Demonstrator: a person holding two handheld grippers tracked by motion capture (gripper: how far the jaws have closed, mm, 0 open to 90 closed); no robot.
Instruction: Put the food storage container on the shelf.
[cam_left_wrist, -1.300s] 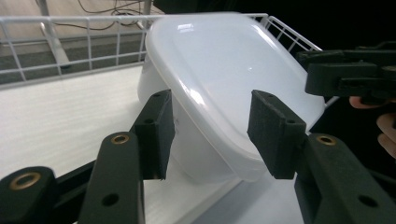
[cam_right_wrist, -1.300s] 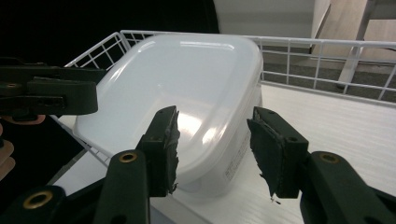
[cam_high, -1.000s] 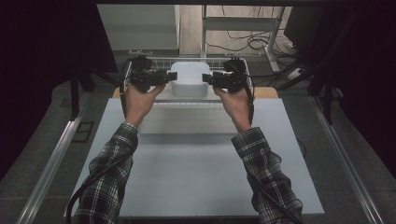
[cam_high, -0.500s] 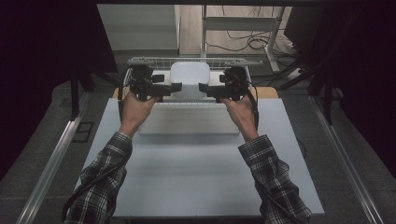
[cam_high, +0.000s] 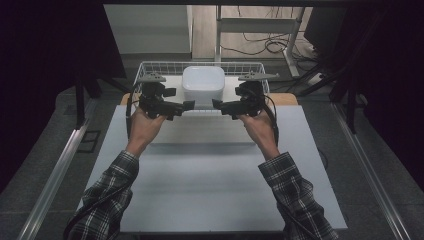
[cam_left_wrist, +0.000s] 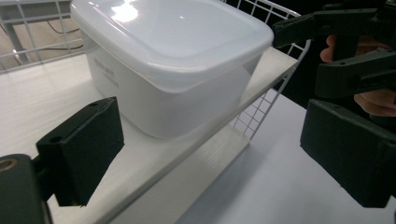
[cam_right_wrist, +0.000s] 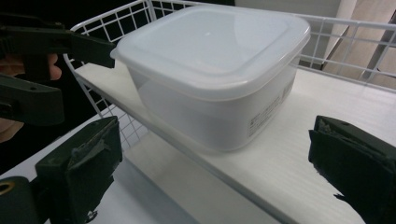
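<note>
**White lidded box sitting in the wire basket, both claws gaping**

The plastic container (cam_high: 202, 85) is sitting in the wire basket (cam_high: 150, 66) at the far edge of the table (cam_high: 210, 190), resting on a white board (cam_left_wrist: 42, 102) that is lining the basket's floor. It is looking milky white and faintly translucent, squarish with rounded corners, and its smooth lid is overhanging the walls and catching a glare. A small printed label on 1 side is showing too blurred to read.

The left gripper (cam_high: 189, 105) and the right gripper (cam_high: 216, 105) are hovering just in front of the basket, pointing toward each other. The jaws of both have just been opening and are now standing wide, with nothing pinched between them. In the gripper views the box's far corners are running out of frame, and the basket's near wall is standing partly behind the blocky black jaws. The basket is thin white wire in a square grid; the table top is looking matte and pale.
</note>
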